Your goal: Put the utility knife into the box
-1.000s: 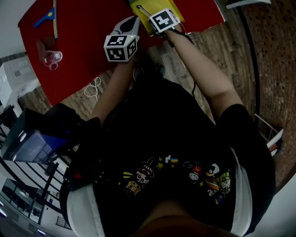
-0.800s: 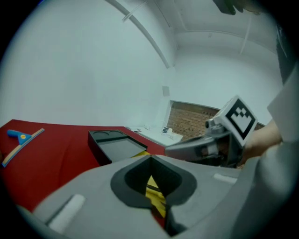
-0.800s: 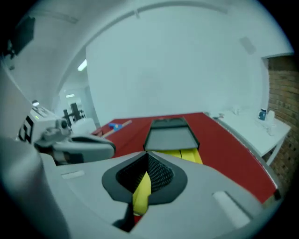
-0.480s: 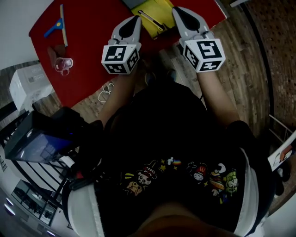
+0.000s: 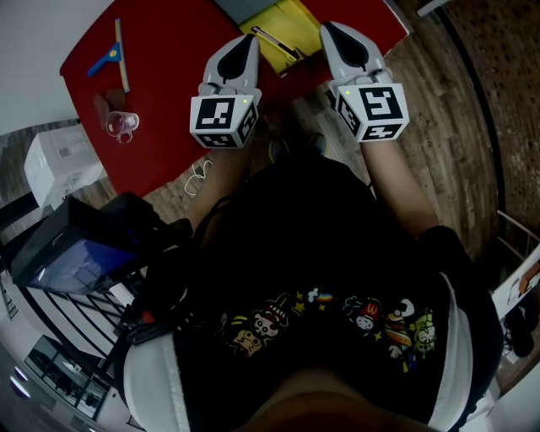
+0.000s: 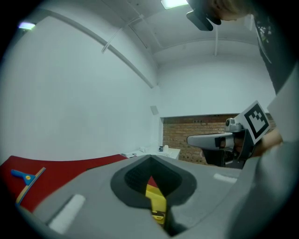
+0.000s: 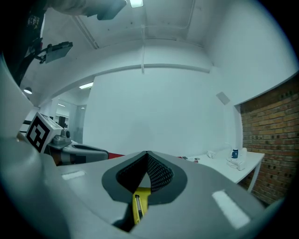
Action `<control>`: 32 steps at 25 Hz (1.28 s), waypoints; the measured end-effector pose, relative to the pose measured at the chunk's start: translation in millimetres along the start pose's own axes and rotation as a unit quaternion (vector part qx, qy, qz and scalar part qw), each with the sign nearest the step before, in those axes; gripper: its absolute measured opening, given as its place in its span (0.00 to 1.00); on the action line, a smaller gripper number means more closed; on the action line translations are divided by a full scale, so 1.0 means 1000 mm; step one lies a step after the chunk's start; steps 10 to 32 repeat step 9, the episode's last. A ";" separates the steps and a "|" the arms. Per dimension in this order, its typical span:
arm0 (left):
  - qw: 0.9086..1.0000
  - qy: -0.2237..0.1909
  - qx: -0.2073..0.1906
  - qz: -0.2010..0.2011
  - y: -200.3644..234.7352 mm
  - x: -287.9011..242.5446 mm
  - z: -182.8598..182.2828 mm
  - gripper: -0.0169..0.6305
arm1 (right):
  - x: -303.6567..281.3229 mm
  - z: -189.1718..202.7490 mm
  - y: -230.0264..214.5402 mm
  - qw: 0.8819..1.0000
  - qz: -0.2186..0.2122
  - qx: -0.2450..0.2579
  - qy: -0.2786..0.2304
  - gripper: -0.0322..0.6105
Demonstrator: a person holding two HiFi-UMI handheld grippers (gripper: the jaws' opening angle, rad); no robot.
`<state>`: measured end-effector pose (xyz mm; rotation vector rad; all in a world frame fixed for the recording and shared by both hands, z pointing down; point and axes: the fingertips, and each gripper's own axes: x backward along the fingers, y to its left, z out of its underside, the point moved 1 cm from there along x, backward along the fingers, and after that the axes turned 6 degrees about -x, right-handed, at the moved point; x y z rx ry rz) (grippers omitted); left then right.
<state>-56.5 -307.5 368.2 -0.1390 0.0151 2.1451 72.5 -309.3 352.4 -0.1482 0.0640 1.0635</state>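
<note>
Near the top edge of the head view, a yellow box (image 5: 297,24) is seen on the red bench (image 5: 160,93). The knife (image 5: 274,40) lies slantwise across the box's yellow inside, so the task is judged done or all but done. Whether the knife lies flat on the box floor or rests on a rim cannot be told.

Both grippers are held at either side of the box and apart from it. The left hand-held gripper (image 5: 246,42) is clenched on nothing. In its own view the pads are met at the tip, and only a strip of yellow is glimpsed through the gap beneath them; whether that is box or knife cannot be told. The right hand-held gripper (image 5: 332,29) is likewise clenched and empty. Through the gap beneath its jaws the knife is seen below, yellow with a dark slider track, and nothing touches it.

The knife is judged light, stiff and narrow, with a smooth plastic body that could slip or swivel if pinched near one end. Should it need resetting, it would best be taken across the middle of the handle, on its two flat sides, with the blade end kept off the pads. Little squeeze would be needed. The box looks light too and could be nudged along the bench by a careless touch.
</note>
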 end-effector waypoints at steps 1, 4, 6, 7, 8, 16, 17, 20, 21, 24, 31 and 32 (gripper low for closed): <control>1.000 -0.003 -0.001 0.001 0.000 0.001 -0.001 0.03 | -0.001 -0.001 0.003 1.000 0.001 0.002 -0.002 0.09; 1.000 -0.011 -0.004 0.003 0.002 0.002 0.000 0.03 | -0.005 0.003 0.009 1.000 0.001 0.003 -0.002 0.09; 1.000 -0.013 -0.006 0.005 0.001 0.005 0.002 0.03 | -0.005 0.007 0.012 1.000 0.001 0.003 -0.002 0.09; 1.000 -0.014 -0.008 0.006 0.001 0.006 0.004 0.03 | -0.005 0.008 0.014 1.000 0.001 0.004 -0.002 0.09; 1.000 -0.015 -0.009 0.006 0.001 0.008 0.005 0.03 | -0.004 0.009 0.016 1.000 0.002 0.004 -0.002 0.09; 1.000 -0.016 -0.011 0.006 0.002 0.009 0.006 0.03 | -0.004 0.011 0.017 1.000 0.002 0.005 -0.002 0.09; 1.000 -0.016 -0.011 0.006 0.002 0.009 0.006 0.03 | -0.004 0.011 0.017 1.000 0.002 0.005 -0.002 0.09; 1.000 -0.016 -0.011 0.006 0.002 0.009 0.006 0.03 | -0.004 0.011 0.017 1.000 0.002 0.005 -0.002 0.09; 1.000 -0.016 -0.011 0.006 0.002 0.009 0.006 0.03 | -0.004 0.011 0.017 1.000 0.002 0.005 -0.002 0.09; 1.000 -0.016 -0.011 0.006 0.002 0.009 0.006 0.03 | -0.004 0.011 0.017 1.000 0.002 0.005 -0.002 0.09; 1.000 -0.016 -0.011 0.006 0.002 0.009 0.006 0.03 | -0.004 0.011 0.017 1.000 0.002 0.005 -0.002 0.09; 1.000 -0.016 -0.011 0.006 0.002 0.009 0.006 0.03 | -0.004 0.011 0.017 1.000 0.002 0.005 -0.002 0.09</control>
